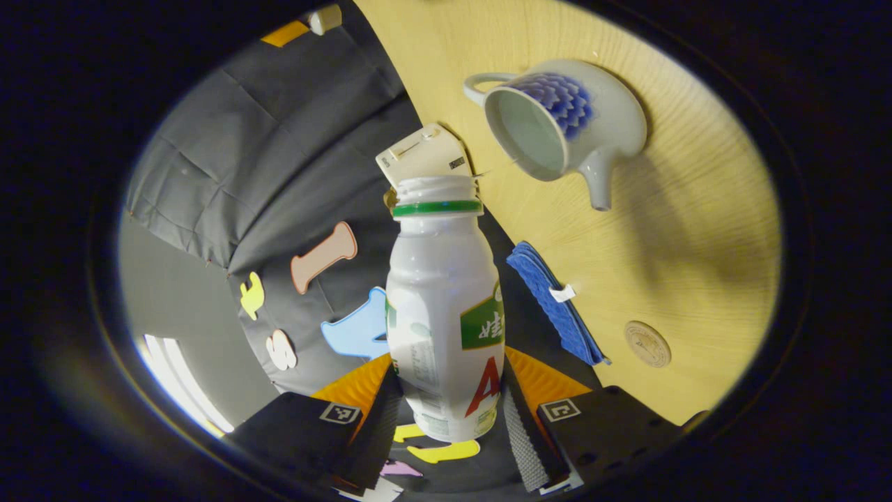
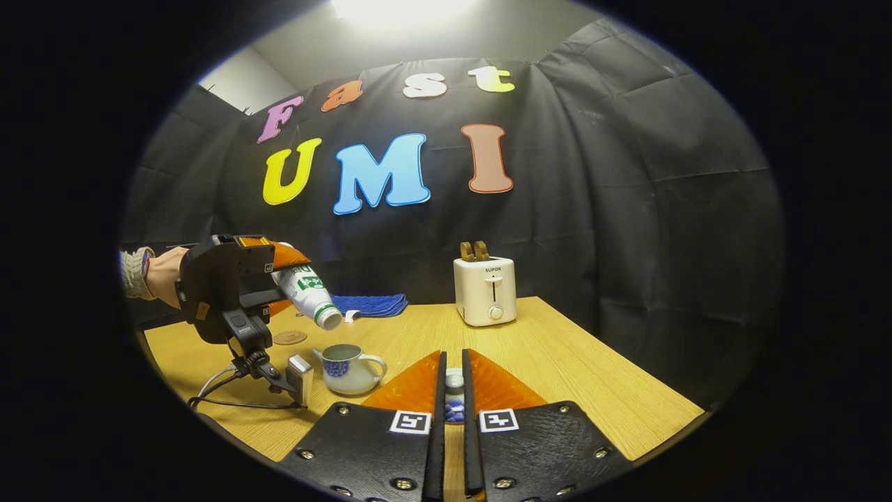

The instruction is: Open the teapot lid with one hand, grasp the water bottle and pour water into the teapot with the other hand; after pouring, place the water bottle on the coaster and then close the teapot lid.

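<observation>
Lid point(image 2: 454, 397) pinched between right tongs point(image 2: 453, 408).

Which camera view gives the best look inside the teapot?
The left gripper view: the teapot is seen from above, its open mouth and pale interior facing the camera. The right gripper view shows it small and side-on, so only the rim is visible.

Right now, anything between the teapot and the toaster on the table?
No. In the right gripper view, bare tabletop runs from the teapot to the toaster; nothing sits between them.
</observation>
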`<move>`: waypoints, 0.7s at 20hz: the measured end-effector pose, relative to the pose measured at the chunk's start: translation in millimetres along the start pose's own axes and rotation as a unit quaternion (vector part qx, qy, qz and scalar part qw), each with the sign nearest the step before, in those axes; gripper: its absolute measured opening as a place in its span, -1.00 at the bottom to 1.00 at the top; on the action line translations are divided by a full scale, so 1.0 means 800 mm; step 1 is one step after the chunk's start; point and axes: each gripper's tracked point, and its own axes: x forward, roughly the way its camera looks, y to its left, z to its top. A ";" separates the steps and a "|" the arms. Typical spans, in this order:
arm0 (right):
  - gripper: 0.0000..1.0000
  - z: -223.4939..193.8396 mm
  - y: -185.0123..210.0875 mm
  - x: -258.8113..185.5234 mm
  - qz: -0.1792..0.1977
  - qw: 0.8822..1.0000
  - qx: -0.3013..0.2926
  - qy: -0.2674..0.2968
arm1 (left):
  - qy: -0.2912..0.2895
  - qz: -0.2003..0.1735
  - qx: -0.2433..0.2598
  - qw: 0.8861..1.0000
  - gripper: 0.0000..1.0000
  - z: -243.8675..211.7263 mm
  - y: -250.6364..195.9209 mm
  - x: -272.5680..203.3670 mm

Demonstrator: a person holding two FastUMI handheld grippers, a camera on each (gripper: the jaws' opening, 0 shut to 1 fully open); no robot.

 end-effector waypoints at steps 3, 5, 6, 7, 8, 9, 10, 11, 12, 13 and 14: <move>-0.78 -0.001 -0.001 0.000 0.000 1.000 0.000 0.001 | 0.001 0.001 -0.003 1.000 0.65 -0.002 0.001 0.001; -0.78 0.000 -0.001 -0.001 0.002 1.000 0.002 0.001 | 0.001 -0.003 -0.015 1.000 0.65 -0.003 -0.002 0.003; -0.78 -0.001 0.000 0.000 0.002 1.000 0.003 0.002 | -0.002 -0.013 -0.035 0.999 0.66 -0.005 -0.007 0.004; -0.78 -0.001 0.001 0.001 0.002 1.000 0.003 0.002 | -0.004 -0.025 -0.059 0.998 0.66 -0.004 -0.013 0.005; -0.78 -0.002 0.001 0.001 0.002 1.000 0.004 0.002 | -0.003 -0.036 -0.081 0.996 0.66 -0.006 -0.018 0.006; -0.78 -0.001 0.001 0.001 0.001 1.000 0.005 0.003 | -0.003 -0.044 -0.102 0.994 0.66 -0.007 -0.024 0.007; -0.78 -0.002 0.001 0.001 0.001 1.000 0.005 0.003 | -0.002 -0.052 -0.130 0.990 0.56 -0.009 -0.030 0.007; -0.78 -0.003 0.002 0.001 0.002 1.000 0.006 0.004 | -0.002 -0.064 -0.168 0.984 0.66 -0.011 -0.038 0.006; -0.78 -0.002 0.002 0.001 0.002 1.000 0.006 0.005 | -0.004 -0.075 -0.210 0.975 0.67 -0.011 -0.044 0.003; -0.78 -0.002 0.004 0.000 0.003 1.000 0.006 0.005 | -0.005 -0.079 -0.245 0.966 0.67 -0.013 -0.044 -0.001; -0.78 -0.002 0.005 0.000 0.004 1.000 0.006 0.005 | -0.004 -0.078 -0.276 0.958 0.67 -0.016 -0.041 -0.007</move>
